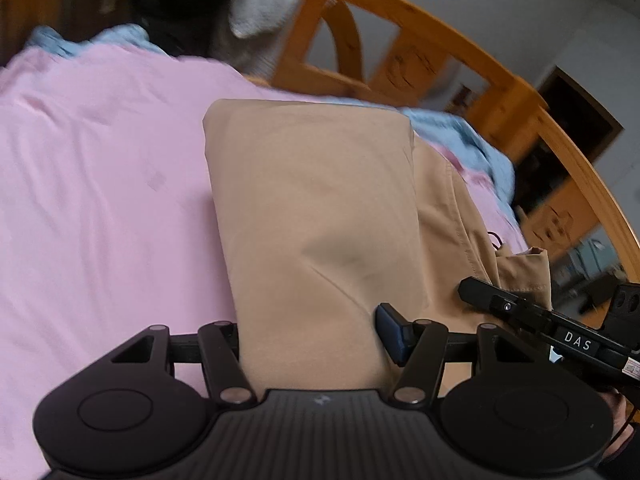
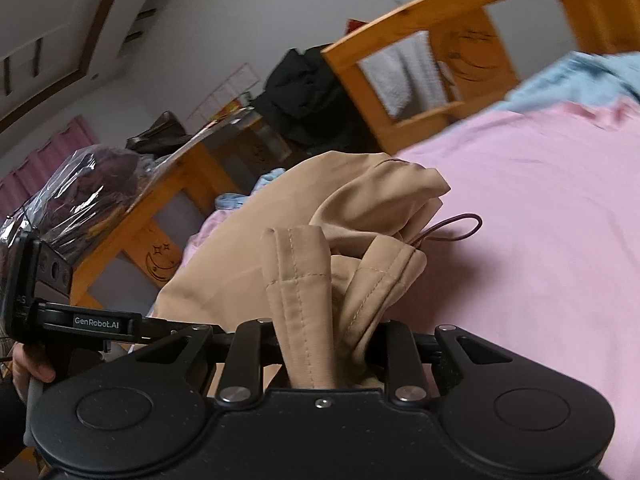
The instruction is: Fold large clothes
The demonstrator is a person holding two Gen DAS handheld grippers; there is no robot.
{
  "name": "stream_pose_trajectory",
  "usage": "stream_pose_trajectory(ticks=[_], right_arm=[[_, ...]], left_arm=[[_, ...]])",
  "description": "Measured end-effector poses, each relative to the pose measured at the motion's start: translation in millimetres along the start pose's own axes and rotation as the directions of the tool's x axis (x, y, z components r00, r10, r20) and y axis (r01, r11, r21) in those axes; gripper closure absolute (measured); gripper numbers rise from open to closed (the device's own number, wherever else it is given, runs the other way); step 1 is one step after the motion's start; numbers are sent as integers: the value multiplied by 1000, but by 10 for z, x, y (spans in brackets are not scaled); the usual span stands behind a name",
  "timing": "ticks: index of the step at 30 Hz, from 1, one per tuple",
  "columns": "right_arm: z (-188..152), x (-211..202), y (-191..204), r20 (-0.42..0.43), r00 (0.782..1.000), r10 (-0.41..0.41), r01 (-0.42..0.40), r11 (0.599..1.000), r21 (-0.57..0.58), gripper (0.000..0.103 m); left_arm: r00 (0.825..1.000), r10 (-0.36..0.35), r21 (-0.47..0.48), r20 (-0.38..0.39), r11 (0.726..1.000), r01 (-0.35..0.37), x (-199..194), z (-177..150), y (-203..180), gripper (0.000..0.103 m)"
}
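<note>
A tan garment (image 1: 312, 208) lies folded lengthwise on a pink bedsheet (image 1: 100, 200). My left gripper (image 1: 312, 340) is shut on its near edge; the cloth fills the gap between the fingers and hides the left one. In the right wrist view the same tan garment (image 2: 304, 280) bunches up with a stitched hem and a dark drawstring loop (image 2: 456, 228). My right gripper (image 2: 324, 344) is shut on that hem, fingers hidden in the fabric. The right gripper's body (image 1: 560, 328) shows at the right edge of the left wrist view.
A wooden bed frame (image 1: 400, 32) rings the bed's far side. Light blue bedding (image 1: 460, 132) lies along it. Dark clothes (image 2: 308, 92) and a white towel (image 2: 404, 72) hang on the frame. A plastic-wrapped bundle (image 2: 80, 192) sits on a wooden side table.
</note>
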State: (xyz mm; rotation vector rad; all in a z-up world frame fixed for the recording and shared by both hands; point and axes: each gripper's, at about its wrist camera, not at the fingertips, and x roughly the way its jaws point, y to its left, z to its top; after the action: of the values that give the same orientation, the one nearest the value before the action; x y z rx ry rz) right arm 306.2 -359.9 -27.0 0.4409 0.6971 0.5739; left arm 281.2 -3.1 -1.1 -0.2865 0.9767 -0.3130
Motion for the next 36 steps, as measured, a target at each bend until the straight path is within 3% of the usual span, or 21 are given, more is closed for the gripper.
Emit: stream_pose_trajectory(ticks=[6,11,15,17,21,27,33,36], right_arm=[[324,658,308,21,999,47,-46,999,-28,78],[448,1103,460,11,999,48,-47,999,-25,78],[344,1423,460,-47,998,-45,43,998,-56,78],[262,1524,447,-73,992,-107,100,991,-90,77],[202,1522,417,-47,983,-176,169,976,-138,72],[163,1554,472,-34,963,-268,245,920,-306,63],[122,1515,431,-26,954,-299,273,900,-340,53],[80,1328,434,-3,960,-279,262,906,-334,41]], left_arm=[[994,82,-37,72,996,-79,-185,333,377,40],[989,130,-64,75,990,-125,-124,462,658,40],[985,172,-85,8,982,-171,212,406,768,40],[980,199,-90,1,976,-198,307,294,821,34],[982,185,-94,30,979,-182,296,194,868,28],[979,197,-117,56,975,-189,107,83,901,24],[963,232,-108,141,970,-218,-221,-125,808,17],[957,240,-96,162,969,-226,-348,-263,749,16]])
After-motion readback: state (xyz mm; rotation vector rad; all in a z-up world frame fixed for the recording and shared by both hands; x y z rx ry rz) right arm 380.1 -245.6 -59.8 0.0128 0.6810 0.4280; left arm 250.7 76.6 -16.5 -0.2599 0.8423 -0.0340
